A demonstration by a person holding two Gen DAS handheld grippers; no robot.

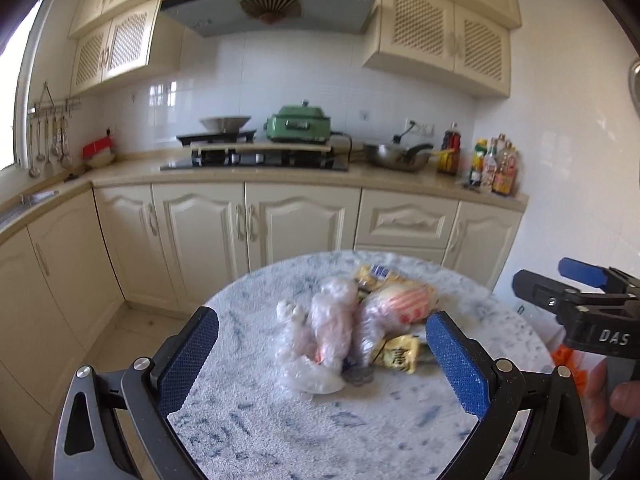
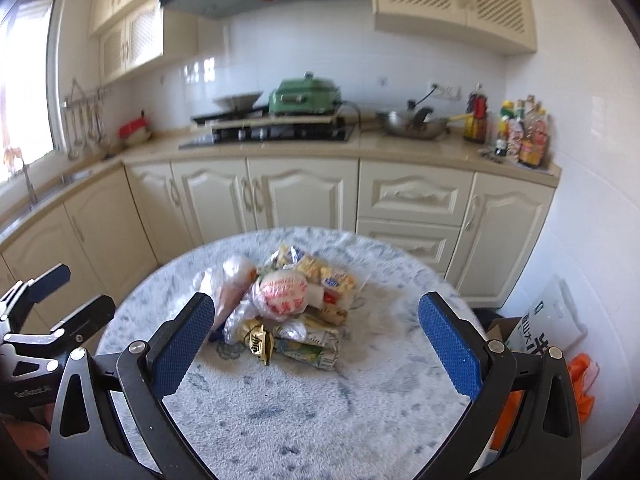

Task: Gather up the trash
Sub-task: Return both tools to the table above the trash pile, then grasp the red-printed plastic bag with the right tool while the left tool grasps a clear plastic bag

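A pile of trash (image 1: 352, 324) lies in the middle of a round table with a blue-white fuzzy cover (image 1: 280, 420): clear plastic bags, a bag with red print (image 2: 282, 294), yellow snack wrappers (image 1: 396, 354). The pile also shows in the right wrist view (image 2: 280, 312). My left gripper (image 1: 320, 352) is open and empty, held just short of the pile, its fingers either side of it. My right gripper (image 2: 316, 332) is open and empty, also just short of the pile. In the left wrist view the right gripper (image 1: 580, 292) shows at the right edge; in the right wrist view the left gripper (image 2: 52, 300) shows at the left edge.
Cream kitchen cabinets (image 1: 256, 224) and a counter with a stove (image 1: 256, 158), a green appliance (image 1: 300, 122), a pan (image 1: 396, 156) and bottles (image 1: 496, 168) stand behind the table. A cardboard box, a white bag (image 2: 548, 320) and an orange bag (image 2: 584, 380) sit on the floor right of the table.
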